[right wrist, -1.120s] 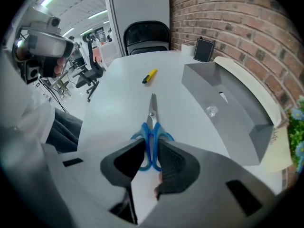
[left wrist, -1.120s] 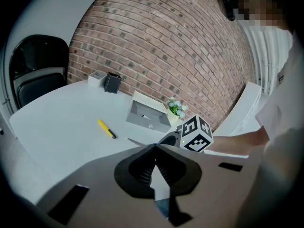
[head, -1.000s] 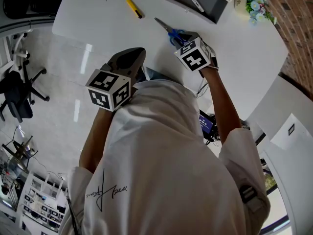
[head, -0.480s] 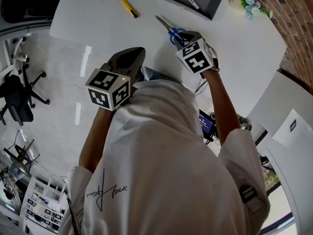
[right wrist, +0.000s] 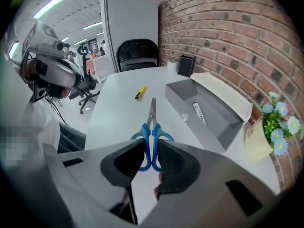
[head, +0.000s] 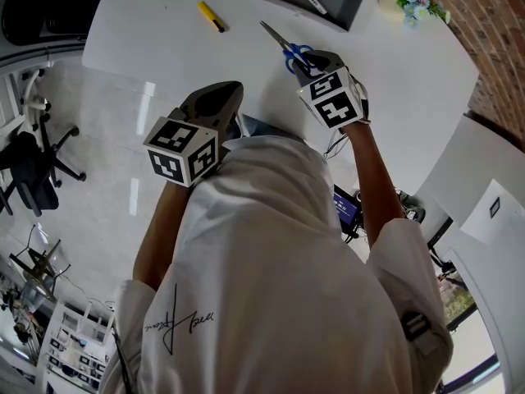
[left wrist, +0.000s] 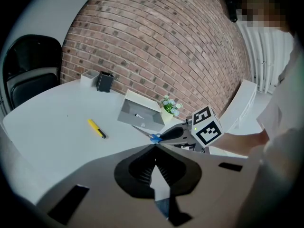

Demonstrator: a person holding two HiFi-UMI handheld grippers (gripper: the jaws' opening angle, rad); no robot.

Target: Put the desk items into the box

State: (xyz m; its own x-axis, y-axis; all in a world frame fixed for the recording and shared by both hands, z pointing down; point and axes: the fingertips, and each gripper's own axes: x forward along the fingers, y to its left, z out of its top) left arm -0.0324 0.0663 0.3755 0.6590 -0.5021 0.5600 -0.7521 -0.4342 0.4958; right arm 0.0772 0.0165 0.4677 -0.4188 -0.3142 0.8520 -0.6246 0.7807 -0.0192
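The right hand-held gripper (right wrist: 151, 144) is clamped on the blue handles of the scissors (right wrist: 152, 127), one pad pressing each side. The closed blades point away from it over the white bench (right wrist: 114, 118); whether the scissors rest on the bench or are raised off it cannot be told. The left hand-held gripper (left wrist: 155, 148) is closed with its tips meeting and nothing between them. It hangs at the near edge of the bench, well apart from the scissors.

Beyond the blade tips and to the right stands the open grey box (right wrist: 221, 120), with a white marker (right wrist: 198, 113) lying inside. A yellow pen (right wrist: 140, 93) lies on the bench to the left of the box, apart from it. Just beside the box, against the brick wall, sits a pot of flowers (right wrist: 266, 132).
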